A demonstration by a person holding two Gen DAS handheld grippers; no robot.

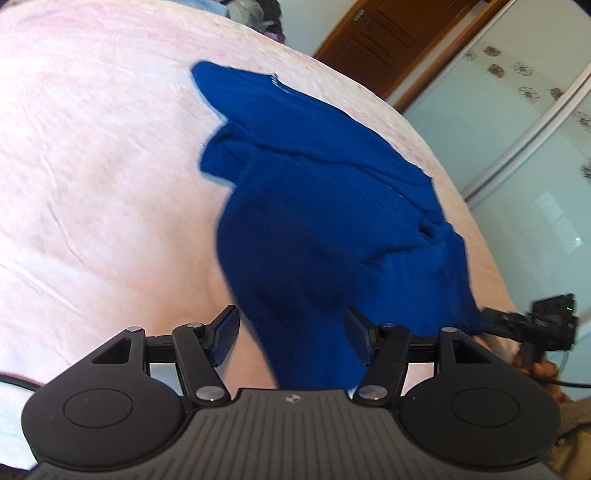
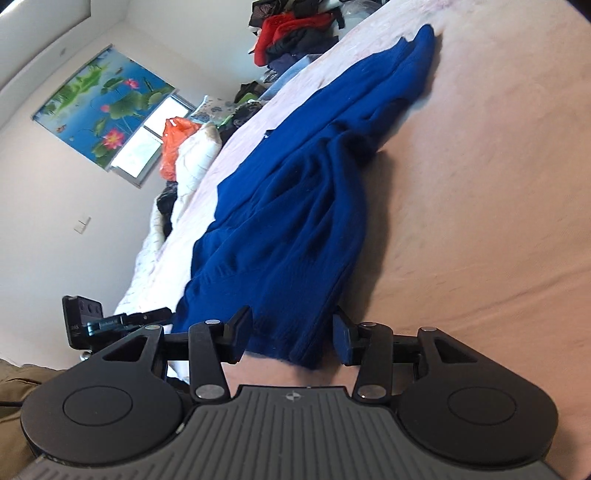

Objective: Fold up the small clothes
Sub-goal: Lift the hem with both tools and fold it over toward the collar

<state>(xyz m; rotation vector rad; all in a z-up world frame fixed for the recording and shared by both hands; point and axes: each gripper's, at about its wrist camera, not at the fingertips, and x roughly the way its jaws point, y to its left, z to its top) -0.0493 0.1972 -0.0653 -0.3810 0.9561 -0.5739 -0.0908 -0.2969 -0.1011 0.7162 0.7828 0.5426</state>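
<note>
Blue garment [image 1: 325, 206] both views; clothes pile [image 2: 295, 33] only R view.

The left gripper [image 1: 291, 339] and the right gripper [image 2: 291, 338] look alike: a grey ribbed body with a small emblem at its centre, two round black housings with raised discs, black linkage bars pinned by silver screws, and ribbed dark fingers [image 1: 225, 338]. A thin black cable [image 1: 16, 382] trails at the left edge. Olive-brown clothing [image 2: 22, 380] shows beside the right one.
</note>
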